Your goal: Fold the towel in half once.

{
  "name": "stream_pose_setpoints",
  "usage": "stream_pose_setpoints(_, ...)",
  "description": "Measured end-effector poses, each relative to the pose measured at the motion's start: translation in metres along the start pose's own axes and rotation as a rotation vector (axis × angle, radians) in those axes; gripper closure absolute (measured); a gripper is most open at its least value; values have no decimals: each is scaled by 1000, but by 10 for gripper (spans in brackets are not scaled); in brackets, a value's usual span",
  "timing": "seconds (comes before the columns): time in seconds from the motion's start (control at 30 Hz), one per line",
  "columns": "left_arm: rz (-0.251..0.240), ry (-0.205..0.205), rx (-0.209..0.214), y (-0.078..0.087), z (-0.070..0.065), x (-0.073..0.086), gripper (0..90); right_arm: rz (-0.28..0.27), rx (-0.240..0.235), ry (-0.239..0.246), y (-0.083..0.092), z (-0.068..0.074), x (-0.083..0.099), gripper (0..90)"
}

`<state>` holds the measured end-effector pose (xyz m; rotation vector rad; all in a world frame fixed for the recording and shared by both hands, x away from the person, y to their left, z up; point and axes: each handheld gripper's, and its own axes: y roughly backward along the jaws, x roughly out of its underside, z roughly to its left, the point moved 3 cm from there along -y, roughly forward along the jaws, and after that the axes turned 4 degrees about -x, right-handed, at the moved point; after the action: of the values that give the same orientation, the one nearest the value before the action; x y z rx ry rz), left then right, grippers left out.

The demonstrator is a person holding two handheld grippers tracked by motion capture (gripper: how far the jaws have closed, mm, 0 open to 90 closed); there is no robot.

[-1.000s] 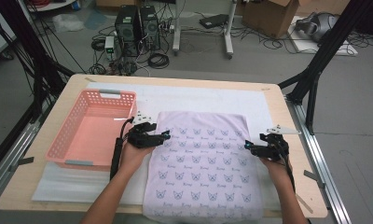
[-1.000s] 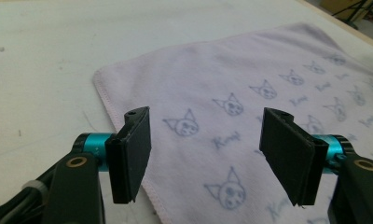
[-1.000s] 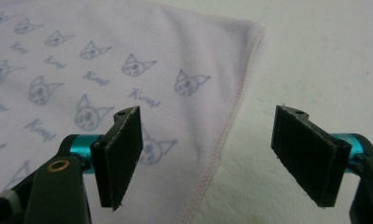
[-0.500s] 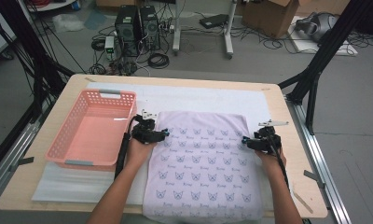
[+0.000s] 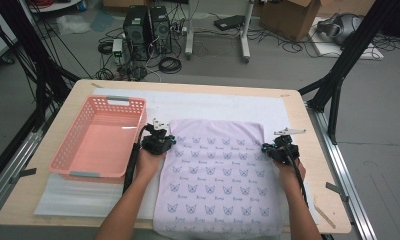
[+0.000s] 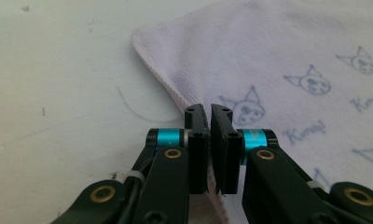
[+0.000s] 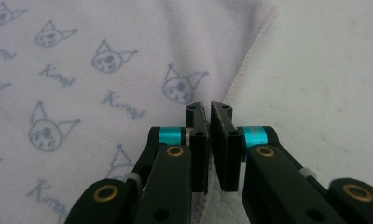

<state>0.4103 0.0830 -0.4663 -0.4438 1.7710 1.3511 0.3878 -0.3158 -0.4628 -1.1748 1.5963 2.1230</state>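
towel [image 5: 219,180] flat on counter [image 5: 313,120], near edge overhanging | left claw [image 5: 160,142] just closed, clamped on towel's left hem | right claw [image 5: 278,148] just closed, clamped on right hem | basket [image 5: 68,150] left of towel

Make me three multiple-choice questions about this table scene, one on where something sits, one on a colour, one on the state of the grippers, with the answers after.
1. Where is the basket relative to the towel?
A. To its left
B. To its right
C. On top of it

2. What colour is the basket?
A. Blue
B. Pink
C. Green

3. How do the left gripper and right gripper stand?
A. Both wide open above the towel
B. Left shut, right open
C. Both shut on the towel's side edges

Answers: 1 A, in the high view the basket lies left of the towel. 2 B, its lattice walls are pink. 3 C, each gripper view shows the hem pinched between closed jaws.
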Motion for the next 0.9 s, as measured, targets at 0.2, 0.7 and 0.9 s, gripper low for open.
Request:
stream_pose_setpoints(0.2, -74, 64, -51, 8, 8, -19, 883, -24, 34, -25, -1, -5, -7, 864)
stream_pose_setpoints(0.7, -114, 72, 3, 23, 8, -25, 883, -114, -12, -49, 16, -7, -12, 863)
stream_pose_setpoints(0.9, -132, 41, 50, 41, 4, -28, 883, -158, -62, -30, 31, -2, -12, 862)
